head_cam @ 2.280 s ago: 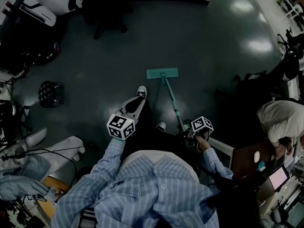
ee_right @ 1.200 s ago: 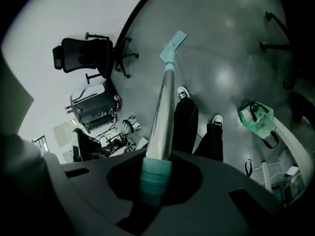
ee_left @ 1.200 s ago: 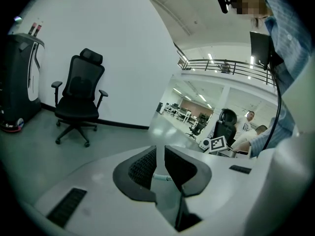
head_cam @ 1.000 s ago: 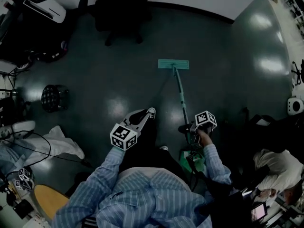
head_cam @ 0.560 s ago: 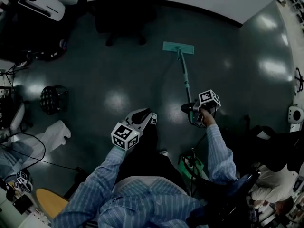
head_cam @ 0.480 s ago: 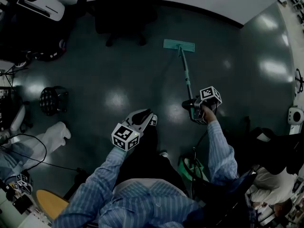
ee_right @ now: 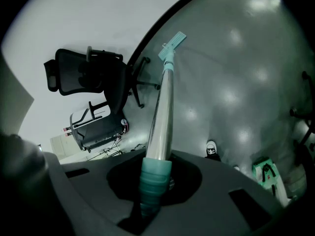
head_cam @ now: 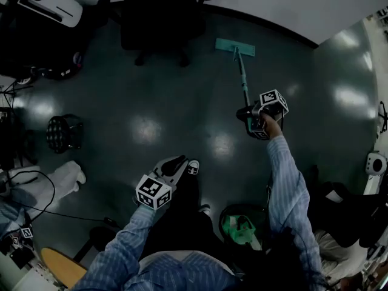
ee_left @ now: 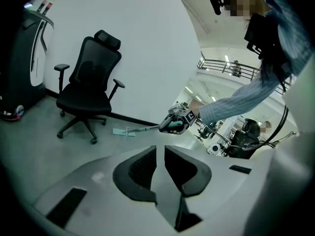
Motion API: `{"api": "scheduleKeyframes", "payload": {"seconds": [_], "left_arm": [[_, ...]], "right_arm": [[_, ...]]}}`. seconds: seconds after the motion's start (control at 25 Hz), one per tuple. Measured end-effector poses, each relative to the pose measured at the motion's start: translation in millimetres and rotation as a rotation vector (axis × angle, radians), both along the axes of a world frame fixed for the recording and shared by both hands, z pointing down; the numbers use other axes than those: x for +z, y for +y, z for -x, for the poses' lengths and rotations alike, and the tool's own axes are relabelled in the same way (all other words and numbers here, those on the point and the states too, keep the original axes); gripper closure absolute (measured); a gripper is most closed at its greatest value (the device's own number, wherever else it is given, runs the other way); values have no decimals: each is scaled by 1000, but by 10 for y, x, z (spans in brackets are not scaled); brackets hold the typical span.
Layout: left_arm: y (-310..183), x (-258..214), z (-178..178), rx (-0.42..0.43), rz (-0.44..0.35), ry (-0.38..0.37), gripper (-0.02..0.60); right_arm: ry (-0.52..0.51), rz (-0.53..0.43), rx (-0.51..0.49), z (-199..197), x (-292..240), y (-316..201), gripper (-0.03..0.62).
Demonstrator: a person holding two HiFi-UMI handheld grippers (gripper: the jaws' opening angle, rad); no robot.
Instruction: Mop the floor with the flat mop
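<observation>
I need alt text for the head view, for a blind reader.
Seen from above, a person's right gripper clamps the flat mop by its handle, mop head on the dark floor near a black office chair. The left gripper hangs empty.

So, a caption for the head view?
Right gripper holds a teal flat mop out over dark glossy floor; left gripper empty.
</observation>
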State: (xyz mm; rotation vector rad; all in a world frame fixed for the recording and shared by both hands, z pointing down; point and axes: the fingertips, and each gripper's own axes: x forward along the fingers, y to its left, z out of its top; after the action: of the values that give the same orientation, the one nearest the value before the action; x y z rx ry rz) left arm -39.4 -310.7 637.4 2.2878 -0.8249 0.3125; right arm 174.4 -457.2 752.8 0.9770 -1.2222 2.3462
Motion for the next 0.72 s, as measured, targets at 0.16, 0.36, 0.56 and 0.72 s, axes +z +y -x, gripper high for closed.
{"api": "scheduleKeyframes", "payload": {"seconds": [0.16, 0.36, 0.56, 0.72], "left_arm": [[70, 230, 171, -33, 37, -17, 528], [152, 421, 240, -50, 75, -25, 528], [180, 420, 279, -62, 75, -18, 528], [233, 290, 212, -52, 54, -5, 528]], "right_arm": [[17, -3, 11, 34, 98, -427, 565], [25, -11, 44, 50, 259, -839, 565], [24, -12, 101, 203, 319, -844, 566], [-2, -11, 121, 252, 218, -569, 566]]}}
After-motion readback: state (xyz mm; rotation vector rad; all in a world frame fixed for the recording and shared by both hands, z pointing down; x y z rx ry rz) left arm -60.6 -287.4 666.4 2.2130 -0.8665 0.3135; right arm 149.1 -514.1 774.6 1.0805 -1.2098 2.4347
